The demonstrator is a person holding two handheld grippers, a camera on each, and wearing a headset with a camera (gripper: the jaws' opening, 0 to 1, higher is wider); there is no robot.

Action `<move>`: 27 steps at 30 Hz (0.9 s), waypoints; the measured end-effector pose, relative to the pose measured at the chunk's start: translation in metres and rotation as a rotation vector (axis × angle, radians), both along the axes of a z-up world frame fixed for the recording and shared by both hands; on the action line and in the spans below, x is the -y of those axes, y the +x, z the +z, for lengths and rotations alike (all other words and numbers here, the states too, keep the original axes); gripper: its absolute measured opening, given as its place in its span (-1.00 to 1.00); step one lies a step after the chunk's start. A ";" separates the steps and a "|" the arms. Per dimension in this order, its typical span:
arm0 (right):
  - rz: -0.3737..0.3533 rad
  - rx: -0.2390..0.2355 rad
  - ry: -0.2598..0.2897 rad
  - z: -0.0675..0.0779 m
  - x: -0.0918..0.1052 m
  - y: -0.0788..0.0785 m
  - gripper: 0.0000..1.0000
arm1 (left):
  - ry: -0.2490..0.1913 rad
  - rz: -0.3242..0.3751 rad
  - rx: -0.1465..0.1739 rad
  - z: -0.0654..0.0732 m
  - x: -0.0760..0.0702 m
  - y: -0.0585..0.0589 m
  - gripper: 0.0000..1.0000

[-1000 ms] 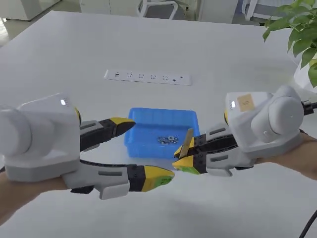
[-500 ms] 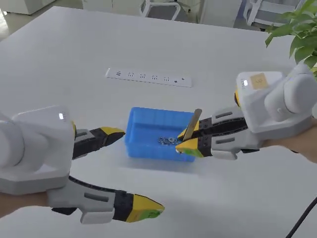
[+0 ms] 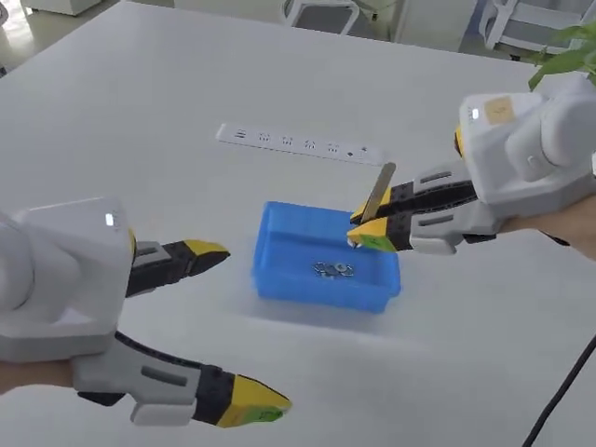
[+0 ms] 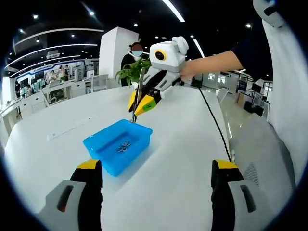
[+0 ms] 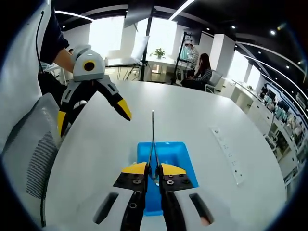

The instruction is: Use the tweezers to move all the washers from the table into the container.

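**Entry: washers in container, tweezers held over its rim**

A small cluster of washers (image 3: 332, 270) was seen lying together on the floor of the blue container (image 3: 279, 244), near its middle. No washers could be made out on the tabletop (image 3: 140, 112) around it. The container stood on the tabletop, with a white power strip (image 3: 298, 144) lying well apart beyond its far side.

The tweezers (image 3: 379, 194) were clamped between the jaws of the right tongs (image 3: 365, 235), which were closed narrowly on them. The tweezers were held steeply tilted, with the upper end rising above the tongs. The lower tip was pointed down at the far right corner of the container. Whether the tip touched the rim could not be told.

The right tongs were held above that same corner, clear of the washers.

The left tongs (image 3: 237, 331) were spread wide with nothing between the jaws. They were held above the tabletop on the near left side of the container, apart from it.

A dark cable (image 3: 559, 400) was noted at the right edge of the head view.
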State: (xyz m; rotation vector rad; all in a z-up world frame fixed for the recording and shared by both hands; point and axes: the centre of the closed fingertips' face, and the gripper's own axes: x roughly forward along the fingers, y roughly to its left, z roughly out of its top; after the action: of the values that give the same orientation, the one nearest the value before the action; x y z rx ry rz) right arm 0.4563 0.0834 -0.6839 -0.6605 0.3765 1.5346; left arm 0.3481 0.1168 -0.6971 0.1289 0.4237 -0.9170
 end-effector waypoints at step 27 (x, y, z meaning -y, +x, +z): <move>-0.047 -0.051 -0.065 -0.082 -0.005 0.025 -0.80 | -0.037 0.015 -0.043 -0.004 -0.001 0.003 0.99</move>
State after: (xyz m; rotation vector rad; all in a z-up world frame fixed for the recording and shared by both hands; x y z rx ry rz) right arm 0.4816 0.0885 -0.7660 -0.6597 0.4789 1.5020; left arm 0.3512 0.1173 -0.7009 0.0717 0.4470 -0.9133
